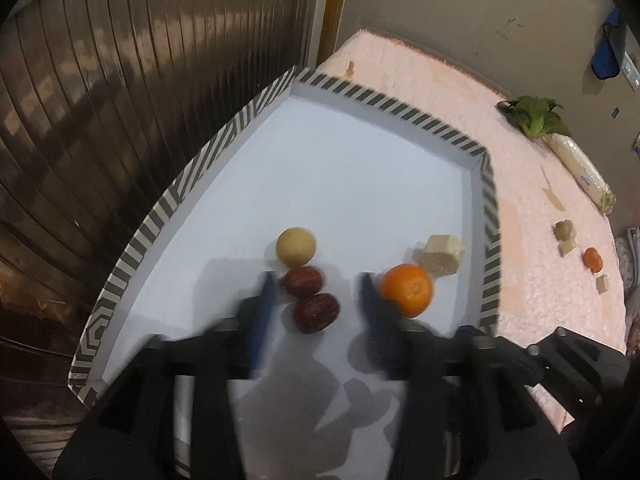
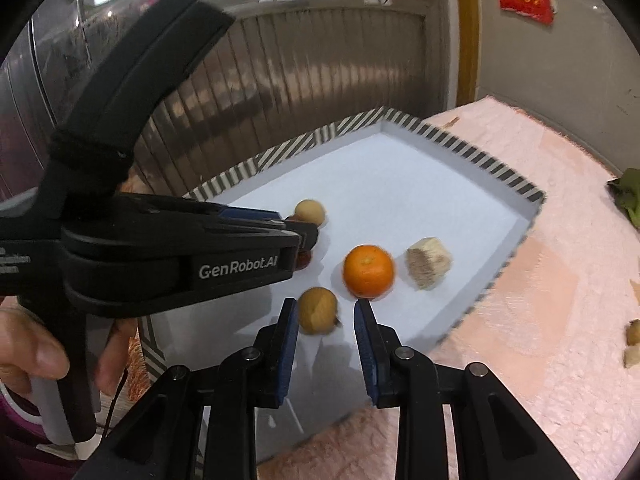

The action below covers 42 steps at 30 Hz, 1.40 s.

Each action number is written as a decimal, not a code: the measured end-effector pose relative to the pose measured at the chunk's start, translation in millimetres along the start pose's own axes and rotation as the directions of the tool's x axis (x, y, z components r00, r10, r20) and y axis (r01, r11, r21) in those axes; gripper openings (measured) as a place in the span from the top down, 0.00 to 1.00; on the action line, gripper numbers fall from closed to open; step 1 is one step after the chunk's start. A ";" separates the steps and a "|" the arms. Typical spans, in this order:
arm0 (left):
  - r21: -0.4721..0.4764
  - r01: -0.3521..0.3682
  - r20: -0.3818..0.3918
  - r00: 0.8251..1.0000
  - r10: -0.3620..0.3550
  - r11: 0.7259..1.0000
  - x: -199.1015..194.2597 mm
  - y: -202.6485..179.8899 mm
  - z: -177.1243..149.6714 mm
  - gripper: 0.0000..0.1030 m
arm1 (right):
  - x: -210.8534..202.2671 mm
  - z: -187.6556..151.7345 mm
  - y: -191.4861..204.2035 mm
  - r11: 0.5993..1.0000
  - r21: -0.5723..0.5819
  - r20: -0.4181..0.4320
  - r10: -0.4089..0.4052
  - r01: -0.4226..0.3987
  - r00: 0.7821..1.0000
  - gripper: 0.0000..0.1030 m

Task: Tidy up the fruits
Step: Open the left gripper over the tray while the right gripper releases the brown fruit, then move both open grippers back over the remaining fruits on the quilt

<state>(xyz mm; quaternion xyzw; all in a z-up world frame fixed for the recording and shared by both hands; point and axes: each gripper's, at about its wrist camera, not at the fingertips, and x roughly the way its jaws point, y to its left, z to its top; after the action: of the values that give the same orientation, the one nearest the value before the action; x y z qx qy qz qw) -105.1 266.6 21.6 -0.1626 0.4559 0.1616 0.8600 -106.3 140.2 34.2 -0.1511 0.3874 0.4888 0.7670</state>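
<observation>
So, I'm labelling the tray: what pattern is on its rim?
Grey and white diagonal stripes on the tray rim; clearest in the left wrist view.

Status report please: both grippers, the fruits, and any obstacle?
Left gripper open, straddling two red dates. Right gripper open, tan round fruit at its fingertips, not clamped. Orange and beige chunk lie in striped tray, just ahead; nothing blocking.

Dim indoor light; fisheye bending at edges; motion-blurred jaws; soft shadows.
</observation>
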 end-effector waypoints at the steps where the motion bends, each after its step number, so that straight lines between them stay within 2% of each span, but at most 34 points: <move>1: -0.005 0.006 0.017 1.000 -0.006 1.000 -3.4 -1.5 0.6 0.33 | -3.6 0.0 -2.5 1.000 0.006 0.008 -0.008 0.008 1.000 0.73; 3: -0.007 0.012 0.054 0.998 -0.012 1.000 -12.0 -7.2 2.3 0.33 | -14.4 -2.7 -7.4 0.999 0.021 0.027 -0.026 0.025 0.999 0.73; 8: 0.044 0.017 0.091 0.996 -0.021 0.999 -23.7 -34.1 5.9 0.33 | -37.3 -9.2 -28.7 0.993 0.077 0.063 -0.090 0.085 0.994 0.71; 16: 0.122 0.062 0.088 0.993 -0.073 0.991 -23.1 -85.7 4.1 0.33 | -70.0 -31.0 -71.1 0.968 0.169 0.077 -0.199 0.184 0.977 0.67; 26: 0.241 0.136 0.029 0.989 -0.147 0.961 -13.7 -161.6 -7.4 0.33 | -111.0 -73.7 -123.0 0.915 0.281 0.055 -0.318 0.291 0.947 0.64; 32: 0.301 0.155 0.000 0.987 -0.162 0.941 -7.6 -201.5 -15.5 0.33 | -127.8 -96.2 -156.3 0.876 0.346 0.041 -0.371 0.335 0.928 0.63; 42: 0.353 0.209 -0.060 0.978 -0.201 0.912 9.8 -255.5 -20.6 0.33 | -158.4 -133.7 -204.9 0.809 0.440 0.009 -0.438 0.390 0.899 0.60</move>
<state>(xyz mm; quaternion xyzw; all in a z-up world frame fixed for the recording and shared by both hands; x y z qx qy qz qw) -6.1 30.4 36.3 -0.0523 0.4675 -0.0169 0.8823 -23.6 -139.2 34.1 -0.0331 0.3998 0.2202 0.8891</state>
